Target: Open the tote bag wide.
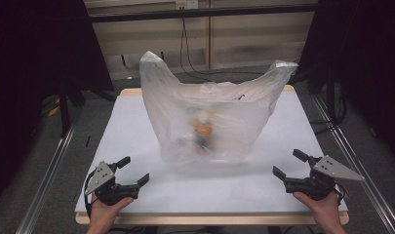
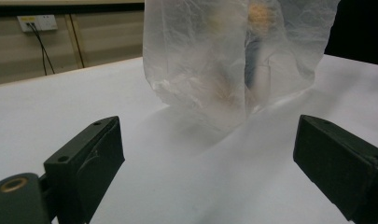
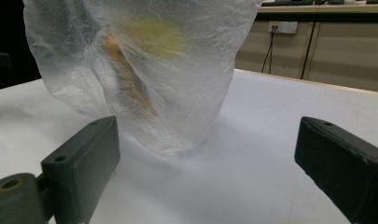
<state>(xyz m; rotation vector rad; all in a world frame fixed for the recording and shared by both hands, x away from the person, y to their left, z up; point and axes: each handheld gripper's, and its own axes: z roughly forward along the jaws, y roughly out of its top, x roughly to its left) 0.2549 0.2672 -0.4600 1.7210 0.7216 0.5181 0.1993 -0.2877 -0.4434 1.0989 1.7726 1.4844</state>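
A translucent white plastic bag (image 1: 214,114) stands upright in the middle of the white table (image 1: 136,122), its two handles sticking up. Blurred orange and dark things (image 1: 203,132) show through its wall. My left gripper (image 1: 133,170) rests at the near left edge, jaws wide apart and empty, well short of the bag (image 2: 224,70). At the near right, my right gripper (image 1: 289,163) also stands open with nothing between its fingers, pointing toward the bag (image 3: 144,70). A hand holds each gripper from below.
Dark curtains hang at both sides. Metal rails (image 1: 49,170) run along the floor beside the table. A wall with a socket (image 1: 186,4) and hanging cables lies behind. Bare tabletop (image 1: 209,187) lies between the grippers in front of the bag.
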